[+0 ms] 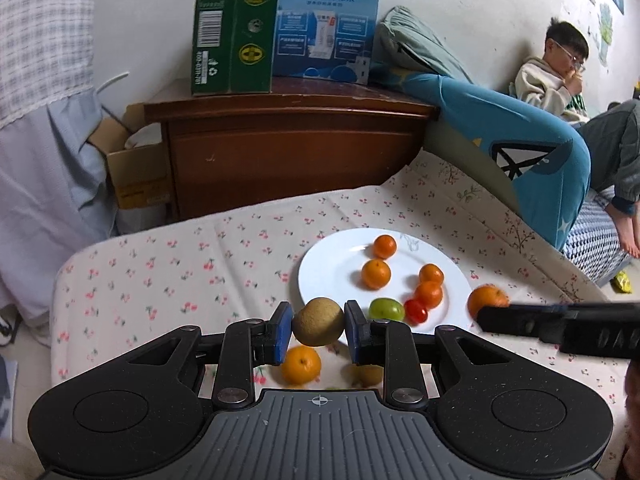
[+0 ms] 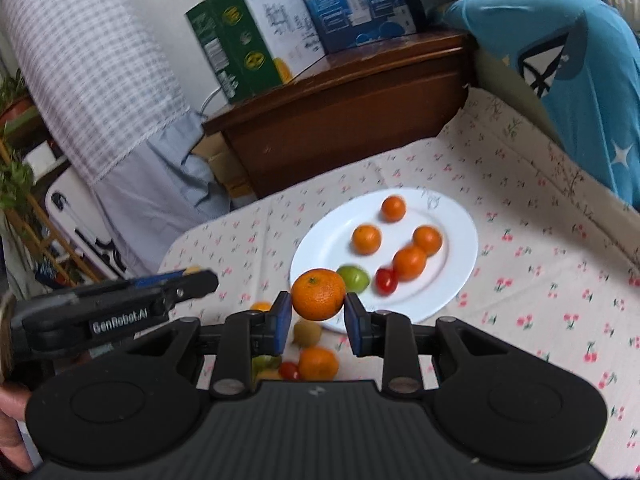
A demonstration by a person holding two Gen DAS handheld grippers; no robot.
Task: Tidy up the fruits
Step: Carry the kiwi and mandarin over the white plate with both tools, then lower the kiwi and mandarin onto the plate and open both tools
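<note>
My left gripper (image 1: 318,326) is shut on a brown kiwi (image 1: 318,321), held above the cloth just short of the white plate (image 1: 332,276). My right gripper (image 2: 318,312) is shut on an orange tangerine (image 2: 318,294), raised near the plate's (image 2: 320,248) front rim; that tangerine (image 1: 486,300) also shows in the left wrist view. On the plate lie several small tangerines (image 1: 376,274), a green grape (image 1: 386,309) and a cherry tomato (image 1: 416,312). Loose on the cloth below are a tangerine (image 1: 301,365), another kiwi (image 2: 307,333), a tangerine (image 2: 318,363) and a cherry tomato (image 2: 289,370).
The cherry-print cloth (image 1: 180,272) covers the table. Behind it stands a wooden cabinet (image 1: 288,152) with a green carton (image 1: 234,28) and a blue carton (image 1: 326,20). A blue cushion (image 1: 520,148) and a seated person (image 1: 560,76) are at the right. A curtain (image 2: 100,80) hangs at the left.
</note>
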